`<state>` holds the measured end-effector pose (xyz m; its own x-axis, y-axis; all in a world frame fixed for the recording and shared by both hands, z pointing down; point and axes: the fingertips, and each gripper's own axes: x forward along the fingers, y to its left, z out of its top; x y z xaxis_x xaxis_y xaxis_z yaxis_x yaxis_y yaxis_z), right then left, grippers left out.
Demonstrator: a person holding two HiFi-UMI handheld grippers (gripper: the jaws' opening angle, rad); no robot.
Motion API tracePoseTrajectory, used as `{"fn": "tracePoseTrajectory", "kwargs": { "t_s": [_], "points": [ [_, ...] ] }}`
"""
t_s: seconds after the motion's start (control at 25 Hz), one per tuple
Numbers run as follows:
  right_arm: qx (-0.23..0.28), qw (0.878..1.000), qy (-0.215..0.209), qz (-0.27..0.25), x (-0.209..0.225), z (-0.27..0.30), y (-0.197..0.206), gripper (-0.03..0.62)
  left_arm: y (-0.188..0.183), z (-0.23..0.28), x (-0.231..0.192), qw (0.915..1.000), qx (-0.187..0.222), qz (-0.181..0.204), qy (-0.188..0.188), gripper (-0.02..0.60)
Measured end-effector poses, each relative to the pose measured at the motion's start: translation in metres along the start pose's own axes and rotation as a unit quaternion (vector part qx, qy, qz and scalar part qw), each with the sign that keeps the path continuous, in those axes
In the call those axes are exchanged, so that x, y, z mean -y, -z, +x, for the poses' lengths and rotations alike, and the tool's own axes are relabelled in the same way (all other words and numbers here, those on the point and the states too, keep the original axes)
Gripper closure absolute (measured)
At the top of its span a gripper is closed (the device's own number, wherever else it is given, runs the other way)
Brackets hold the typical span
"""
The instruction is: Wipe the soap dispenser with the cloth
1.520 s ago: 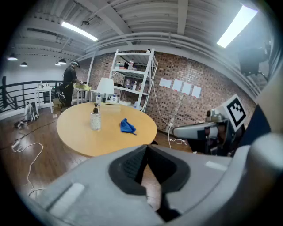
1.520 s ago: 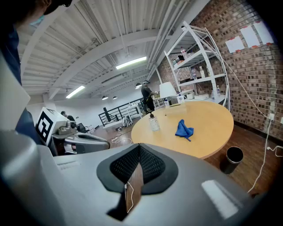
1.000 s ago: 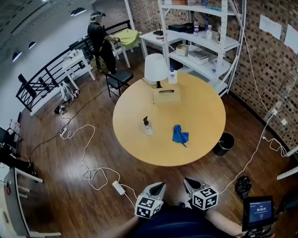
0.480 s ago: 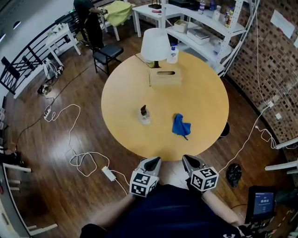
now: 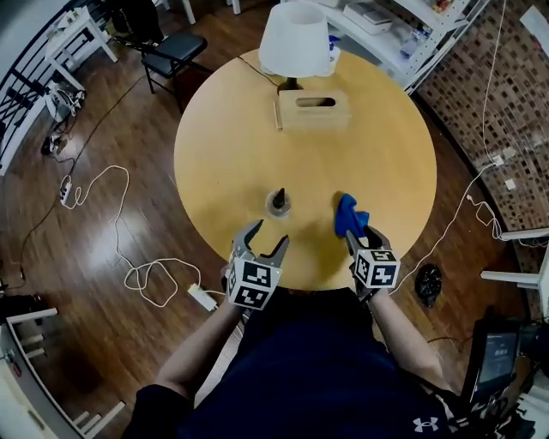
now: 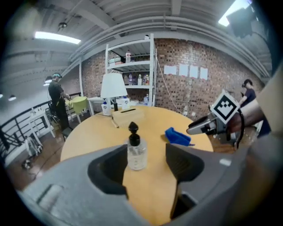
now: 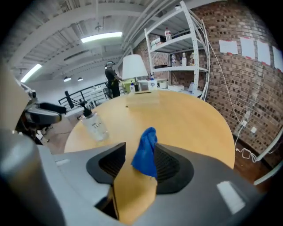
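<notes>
A clear soap dispenser (image 5: 278, 202) with a black pump stands upright near the front of the round wooden table (image 5: 395, 154). To its right lies a crumpled blue cloth (image 5: 347, 214). My left gripper (image 5: 268, 237) is just short of the dispenser; its jaws have just been opening and stand open. In the left gripper view the dispenser (image 6: 136, 152) shows in the gap, untouched. My right gripper (image 5: 366, 237) has also just been opening and is open at the cloth. In the right gripper view the cloth (image 7: 145, 152) rises between the jaws, close to the right pad, which does not press it.
A white lamp (image 5: 294, 34) and a wooden tissue box (image 5: 315, 110) stand at the table's far side. White shelves (image 5: 403, 26) and a brick wall lie beyond. A chair (image 5: 176, 50) and cables (image 5: 146, 274) are on the floor at the left.
Both grippers have moved forward from beside the body to the table's near edge, and both have opened. The head view has moved in over the table.
</notes>
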<state>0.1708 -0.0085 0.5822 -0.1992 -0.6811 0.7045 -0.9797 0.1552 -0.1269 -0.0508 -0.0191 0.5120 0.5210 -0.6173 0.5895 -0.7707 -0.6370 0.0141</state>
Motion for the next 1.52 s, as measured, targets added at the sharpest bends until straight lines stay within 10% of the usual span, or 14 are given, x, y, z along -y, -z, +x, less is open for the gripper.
{"fn": "tracePoseTrajectory", "kwargs": {
  "t_s": [0.24,0.68,1.0,1.32,1.52],
  "points": [
    [-0.047,0.999,0.007,-0.010,0.037,0.075,0.004,0.356,0.001,0.035,-0.018,0.9987,-0.040,0.026,-0.017,0.221],
    [-0.044,0.989,-0.142,0.020,-0.011,0.075,-0.012,0.496,0.021,0.099,-0.024,0.9919,-0.105,0.071,-0.012,0.204],
    [0.043,0.963,-0.233,-0.128,-0.106,0.004,-0.100,0.496,0.024,0.100,-0.011,0.9916,-0.077,0.099,0.031,0.222],
    [0.019,0.916,-0.258,-0.306,-0.204,-0.007,-0.102,0.497,0.028,0.092,0.023,0.9905,-0.027,0.118,0.066,0.222],
    [-0.008,0.937,-0.214,-0.277,-0.174,0.006,-0.109,0.499,0.021,0.092,0.025,0.9893,-0.013,0.121,0.081,0.222]
  ]
}}
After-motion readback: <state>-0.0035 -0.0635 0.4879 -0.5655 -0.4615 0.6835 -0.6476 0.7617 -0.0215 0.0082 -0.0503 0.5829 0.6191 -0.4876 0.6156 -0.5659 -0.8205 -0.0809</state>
